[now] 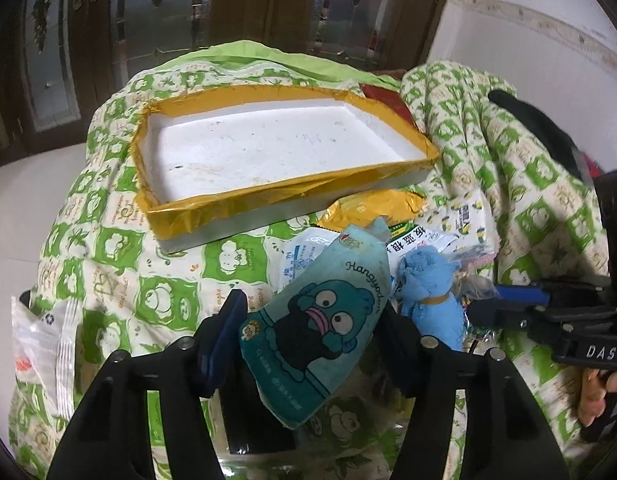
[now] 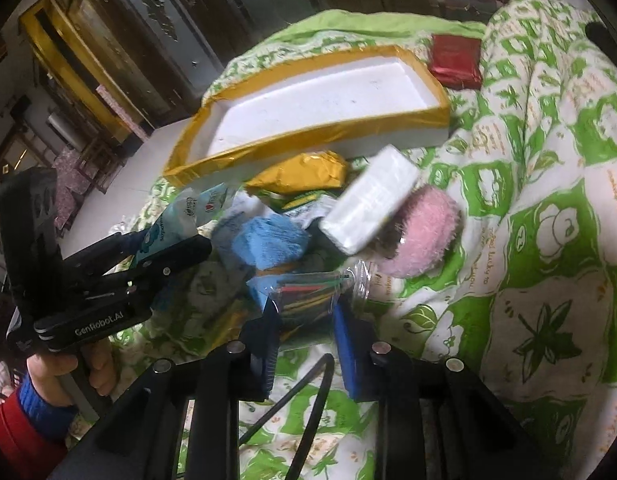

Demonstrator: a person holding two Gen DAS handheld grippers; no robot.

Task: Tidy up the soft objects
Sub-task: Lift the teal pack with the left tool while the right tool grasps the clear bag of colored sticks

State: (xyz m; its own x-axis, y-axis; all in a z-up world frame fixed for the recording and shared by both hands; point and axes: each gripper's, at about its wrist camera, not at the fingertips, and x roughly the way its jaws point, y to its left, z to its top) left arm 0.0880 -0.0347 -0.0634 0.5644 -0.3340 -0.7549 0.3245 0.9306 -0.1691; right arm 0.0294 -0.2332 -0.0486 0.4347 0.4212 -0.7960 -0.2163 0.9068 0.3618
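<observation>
A teal pouch [image 1: 316, 320] printed with a cartoon fish stands tilted between the fingers of my left gripper [image 1: 312, 328], whose blue pads press on its sides. From the right wrist view that pouch [image 2: 164, 228] sits in the left gripper [image 2: 168, 248]. My right gripper [image 2: 306, 316] is shut on a clear packet of coloured sticks [image 2: 308, 292]; it enters the left wrist view as the right gripper [image 1: 484, 300]. A blue towel roll [image 1: 428, 296] lies between both. Behind are a pink fluffy pad [image 2: 424, 232] and a white tissue pack [image 2: 368, 204].
A white tray with a gold rim [image 1: 180, 220] lies empty on the green-and-white quilt [image 1: 108, 248]. A gold packet [image 1: 372, 208] and printed sachets lie before it, a red packet [image 2: 454, 60] behind. A plastic bag [image 1: 44, 340] is at left. A black cable [image 2: 300, 396] runs under my right gripper.
</observation>
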